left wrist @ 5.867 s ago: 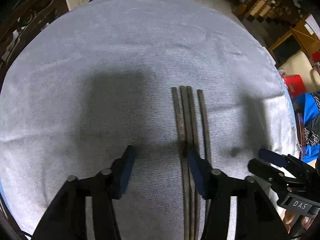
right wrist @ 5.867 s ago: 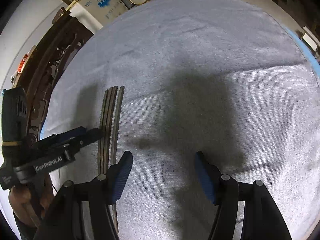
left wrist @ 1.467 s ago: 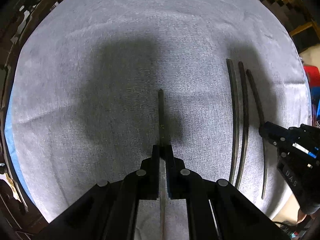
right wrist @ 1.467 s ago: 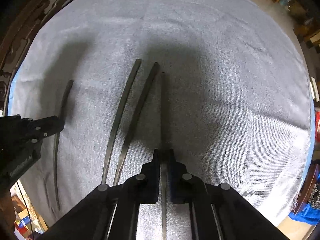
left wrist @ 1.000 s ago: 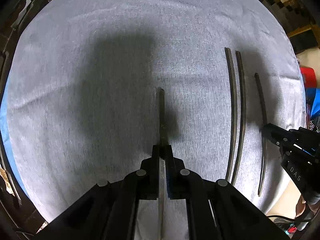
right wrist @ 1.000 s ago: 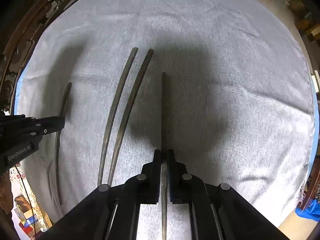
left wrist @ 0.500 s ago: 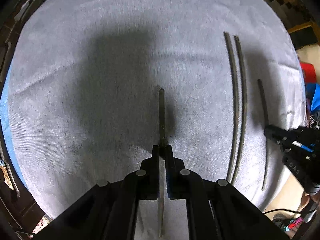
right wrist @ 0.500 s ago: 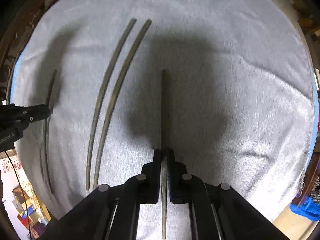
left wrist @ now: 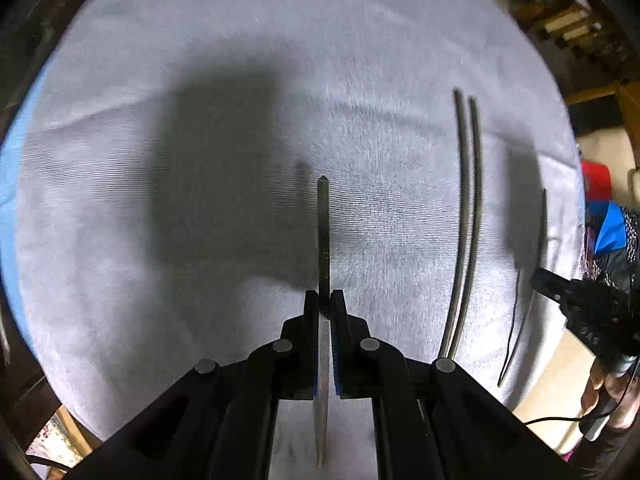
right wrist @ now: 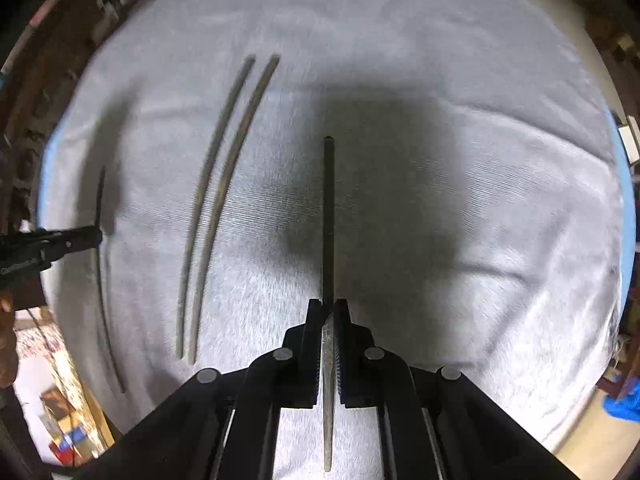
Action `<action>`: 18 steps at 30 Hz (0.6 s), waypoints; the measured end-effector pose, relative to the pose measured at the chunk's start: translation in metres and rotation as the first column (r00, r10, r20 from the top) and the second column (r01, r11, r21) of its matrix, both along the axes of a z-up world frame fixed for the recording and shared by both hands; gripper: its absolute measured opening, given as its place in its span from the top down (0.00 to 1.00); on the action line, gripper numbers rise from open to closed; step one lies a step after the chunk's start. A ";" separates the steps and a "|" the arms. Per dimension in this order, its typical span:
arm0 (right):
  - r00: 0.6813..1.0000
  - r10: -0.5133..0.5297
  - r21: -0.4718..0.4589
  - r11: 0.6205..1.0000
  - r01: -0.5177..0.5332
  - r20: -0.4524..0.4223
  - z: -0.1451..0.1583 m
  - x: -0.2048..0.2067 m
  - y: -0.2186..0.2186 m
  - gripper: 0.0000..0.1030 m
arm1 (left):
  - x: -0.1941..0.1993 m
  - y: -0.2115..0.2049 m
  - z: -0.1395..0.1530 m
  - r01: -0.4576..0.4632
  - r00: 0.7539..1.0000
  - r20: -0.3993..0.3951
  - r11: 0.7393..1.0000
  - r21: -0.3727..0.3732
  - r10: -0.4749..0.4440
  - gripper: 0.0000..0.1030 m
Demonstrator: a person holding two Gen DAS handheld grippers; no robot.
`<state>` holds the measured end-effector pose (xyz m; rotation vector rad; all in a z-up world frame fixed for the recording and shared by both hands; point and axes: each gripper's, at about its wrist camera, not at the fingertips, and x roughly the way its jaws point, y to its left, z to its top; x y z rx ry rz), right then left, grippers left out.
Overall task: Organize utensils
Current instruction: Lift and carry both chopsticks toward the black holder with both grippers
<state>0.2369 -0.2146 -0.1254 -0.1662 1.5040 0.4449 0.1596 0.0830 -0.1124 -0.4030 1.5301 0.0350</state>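
In the left wrist view, the left claw (left wrist: 325, 306) pinches one chopstick (left wrist: 323, 236) at mid-length and holds it level over the grey cloth (left wrist: 160, 240) on the worktop, probably for pairing. A chopstick pair (left wrist: 466, 216) lies to the right, unobstructed.

In the right wrist view, the right claw (right wrist: 329, 308) grips another chopstick (right wrist: 328, 216) likewise; the pair (right wrist: 212, 208) lies to its left.
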 end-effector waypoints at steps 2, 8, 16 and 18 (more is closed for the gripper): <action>0.998 -0.038 0.065 0.997 0.035 0.054 0.019 -0.012 -0.016 0.94 | -0.020 0.007 0.019 -0.034 0.996 0.077 0.999 -0.013 0.035 0.95; 0.953 -0.193 0.309 0.944 0.115 0.235 0.087 -0.069 -0.076 0.94 | -0.099 0.023 0.089 -0.173 0.923 0.347 0.985 -0.020 0.169 0.95; 0.865 -0.333 0.497 0.860 0.115 0.376 0.151 -0.119 -0.109 0.93 | -0.187 0.039 0.156 -0.317 0.760 0.584 0.947 -0.053 0.287 0.95; 0.854 -0.339 0.516 0.851 0.100 0.394 0.160 -0.124 -0.105 0.93 | -0.200 0.041 0.162 -0.323 0.737 0.609 0.944 -0.062 0.292 0.95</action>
